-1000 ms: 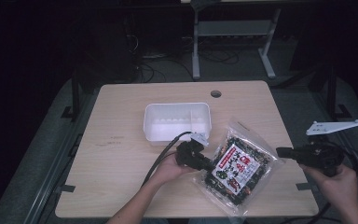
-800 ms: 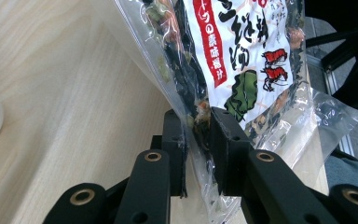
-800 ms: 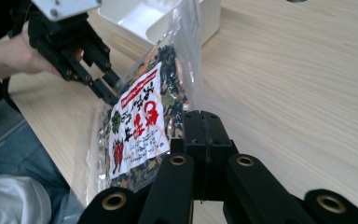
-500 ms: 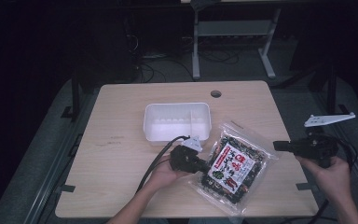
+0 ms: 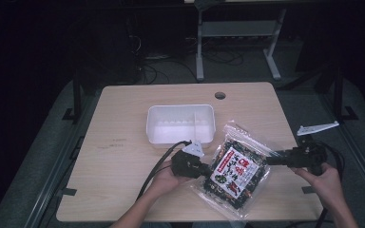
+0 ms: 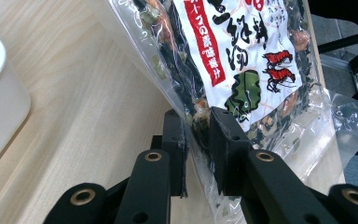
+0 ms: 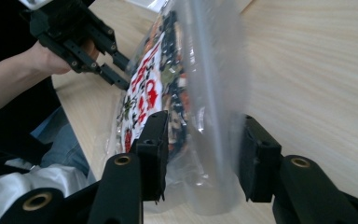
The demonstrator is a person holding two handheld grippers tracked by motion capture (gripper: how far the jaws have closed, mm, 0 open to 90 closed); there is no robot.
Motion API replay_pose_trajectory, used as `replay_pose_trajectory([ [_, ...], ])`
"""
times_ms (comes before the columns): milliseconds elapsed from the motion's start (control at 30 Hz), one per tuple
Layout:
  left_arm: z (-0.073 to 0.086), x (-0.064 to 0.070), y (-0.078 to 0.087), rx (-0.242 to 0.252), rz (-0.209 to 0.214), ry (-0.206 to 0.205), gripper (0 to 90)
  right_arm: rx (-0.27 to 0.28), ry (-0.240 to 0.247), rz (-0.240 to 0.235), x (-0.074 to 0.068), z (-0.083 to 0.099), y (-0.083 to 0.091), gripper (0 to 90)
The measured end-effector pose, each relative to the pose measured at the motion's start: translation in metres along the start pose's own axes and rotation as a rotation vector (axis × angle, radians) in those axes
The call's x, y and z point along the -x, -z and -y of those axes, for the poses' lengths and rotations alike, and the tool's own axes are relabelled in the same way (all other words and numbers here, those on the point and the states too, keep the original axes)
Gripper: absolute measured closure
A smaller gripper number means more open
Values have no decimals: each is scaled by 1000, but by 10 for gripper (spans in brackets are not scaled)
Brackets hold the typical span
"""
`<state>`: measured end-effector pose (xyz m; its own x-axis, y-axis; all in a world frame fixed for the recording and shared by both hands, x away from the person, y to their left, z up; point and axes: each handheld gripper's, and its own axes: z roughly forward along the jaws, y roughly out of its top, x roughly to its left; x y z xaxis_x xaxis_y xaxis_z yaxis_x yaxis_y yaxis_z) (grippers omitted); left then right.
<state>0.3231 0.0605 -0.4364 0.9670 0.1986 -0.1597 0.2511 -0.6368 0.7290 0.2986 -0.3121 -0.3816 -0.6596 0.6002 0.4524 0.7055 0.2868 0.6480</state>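
A clear snack bag (image 5: 234,167) with a red and white printed label lies on the wooden table (image 5: 123,156), front right of centre. My left gripper (image 5: 203,169) is at the bag's left edge. In the left gripper view its jaws are shut on that edge of the bag (image 6: 242,60), fingertips (image 6: 226,135) pinching the plastic, which tilts up off the table. My right gripper (image 5: 269,161) is at the bag's right edge. In the right gripper view it (image 7: 205,154) stands open, with the bag's clear edge (image 7: 214,93) between the jaws.
A white plastic tray (image 5: 180,124) with a divider sits just behind the left gripper, near the table's centre. A cable hole (image 5: 220,95) marks the back of the table. Metal stand legs (image 5: 237,33) and cables are on the floor beyond.
My right gripper has moved left until its open jaws straddle the bag's right edge. The left gripper has stayed at the bag's left edge, shifting slightly toward me.
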Motion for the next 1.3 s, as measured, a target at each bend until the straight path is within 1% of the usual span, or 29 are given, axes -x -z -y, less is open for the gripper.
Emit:
replay_pose_trajectory([
  [133, 0, 0, 0, 5, -3, -2, 765, -25, 1, -38, -1, 1, -11, 585],
  [200, 0, 0, 0, 5, -2, 1, 765, -33, 5, -41, -2, 0, -15, 599],
  [267, 0, 1, 0, 9, -1, 3, 765, -30, 7, -61, -2, 0, -19, 661],
  [300, -1, 1, 1, 11, -2, 0, 764, -31, 9, -72, -2, -1, -22, 712],
  [333, -1, 1, 1, 10, -5, -2, 763, -34, 14, -76, -3, -1, -24, 713],
  [367, -2, 1, 1, 6, -9, -3, 761, -34, 16, -71, -4, -2, -24, 720],
  [400, -1, 1, 2, 4, -8, 4, 758, -38, 15, -76, -4, -3, -24, 729],
  [467, 0, -1, 3, 14, -1, 15, 755, -38, 12, -84, -5, -5, -24, 738],
  [567, 0, -2, 6, 16, -8, 19, 721, -41, 15, -93, -9, -10, -22, 756],
  [700, 1, -1, 12, 25, -43, 12, 660, -39, 32, -112, -15, -17, -19, 771],
  [767, 1, -1, 16, 38, -48, 15, 625, -38, 52, -122, -20, -21, -17, 776],
  [867, 2, 0, 22, 50, -57, 16, 597, -38, 73, -113, -27, -25, -13, 778],
  [967, 3, 0, 28, 71, -58, 33, 567, -37, 92, -88, -33, -29, -9, 779],
  [1033, 4, 2, 31, 71, -64, 33, 553, -31, 106, -79, -37, -33, -4, 780],
  [1067, 5, 3, 32, 74, -65, 34, 553, -31, 106, -79, -37, -33, -4, 780],
  [1100, 6, 3, 33, 67, -68, 27, 549, -29, 110, -75, -38, -34, -3, 780],
  [1200, 10, 6, 37, 59, -79, 30, 537, -22, 126, -44, -44, -38, 4, 780],
  [1300, 14, 6, 43, 61, -92, 28, 533, -16, 130, -34, -44, -39, 7, 781],
])
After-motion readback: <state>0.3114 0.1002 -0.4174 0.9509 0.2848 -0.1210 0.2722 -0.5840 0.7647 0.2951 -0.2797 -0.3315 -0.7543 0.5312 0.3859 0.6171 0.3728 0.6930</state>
